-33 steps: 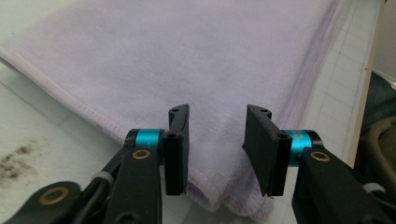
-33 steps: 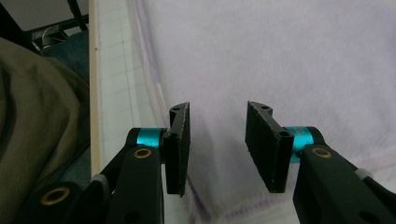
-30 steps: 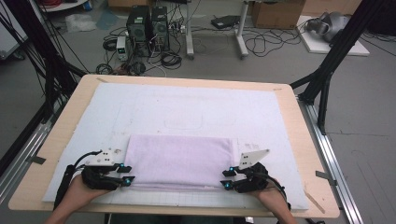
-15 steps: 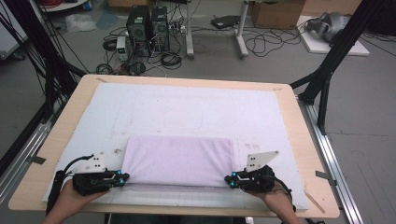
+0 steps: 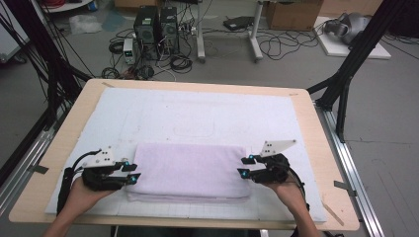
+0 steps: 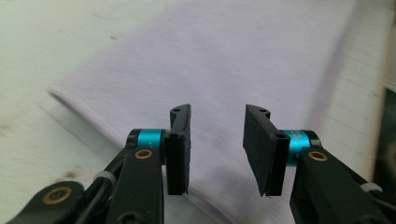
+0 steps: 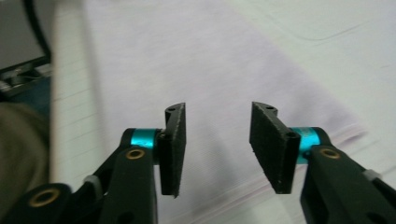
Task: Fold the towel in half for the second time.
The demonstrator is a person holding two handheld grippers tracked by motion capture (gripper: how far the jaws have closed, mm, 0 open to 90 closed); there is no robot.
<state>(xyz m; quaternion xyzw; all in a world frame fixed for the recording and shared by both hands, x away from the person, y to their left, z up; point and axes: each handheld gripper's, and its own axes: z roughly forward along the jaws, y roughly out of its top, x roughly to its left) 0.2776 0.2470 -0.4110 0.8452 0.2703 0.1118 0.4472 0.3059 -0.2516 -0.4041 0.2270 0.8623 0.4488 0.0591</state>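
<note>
A folded lilac towel (image 5: 190, 172) is seen lying flat on the white mat (image 5: 197, 118) that covers the desk (image 5: 323, 148), toward the desk's near edge and roughly midway between its left and right edges. Its layered fold is visible along the near side. The left hand-held gripper (image 5: 132, 171) is held at the towel's left end and the right hand-held gripper (image 5: 243, 167) at its right end, each just beside the cloth. In both gripper views the jaws are seen spread apart with nothing between them, the towel lying beneath and beyond.

Compared with half a second ago, the towel has been left in the same place, while both hand-held grippers have been raised slightly away from the near edge and are pointed inward at the towel's ends.
</note>
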